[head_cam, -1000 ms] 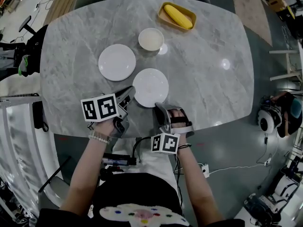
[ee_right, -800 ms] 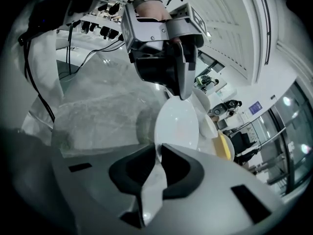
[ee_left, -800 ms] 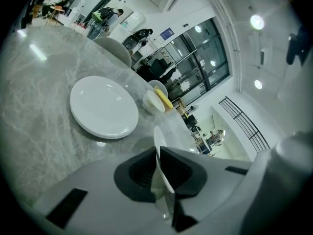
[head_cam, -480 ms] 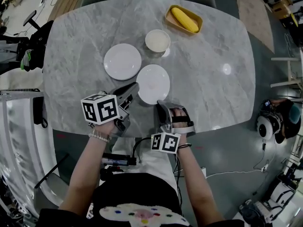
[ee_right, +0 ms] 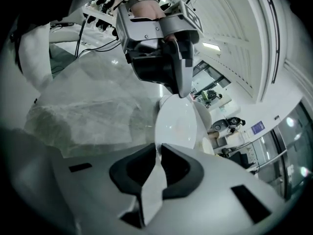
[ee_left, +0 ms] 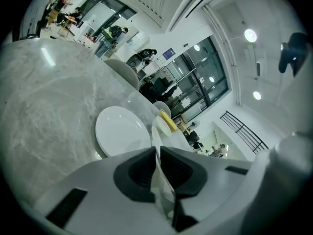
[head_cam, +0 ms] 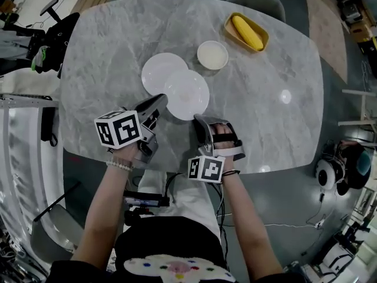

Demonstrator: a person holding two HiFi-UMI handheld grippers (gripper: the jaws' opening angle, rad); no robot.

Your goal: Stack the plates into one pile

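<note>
A white plate [head_cam: 188, 93] hangs over the grey marble table [head_cam: 265, 99], held by its near rim from two sides. My left gripper [head_cam: 163, 101] is shut on the rim's left part, seen edge-on [ee_left: 153, 135] between the pads [ee_left: 158, 153]. My right gripper [head_cam: 198, 119] has just been closing its jaws and is shut on the rim's near edge [ee_right: 159, 153]. The held plate [ee_right: 177, 124] overlaps a second white plate [head_cam: 156, 69] that lies flat on the table [ee_left: 120, 131]. The left gripper [ee_right: 182, 93] also shows in the right gripper view.
A small white bowl [head_cam: 212, 55] stands just beyond the plates. Further back right is a yellow tray [head_cam: 246, 33] with a yellow corn cob in it. Chairs stand at the table's far side. The table's near edge runs under my hands.
Both grippers have carried the plate away from me and to the left. It lay apart from the second plate before and now overlaps it.
</note>
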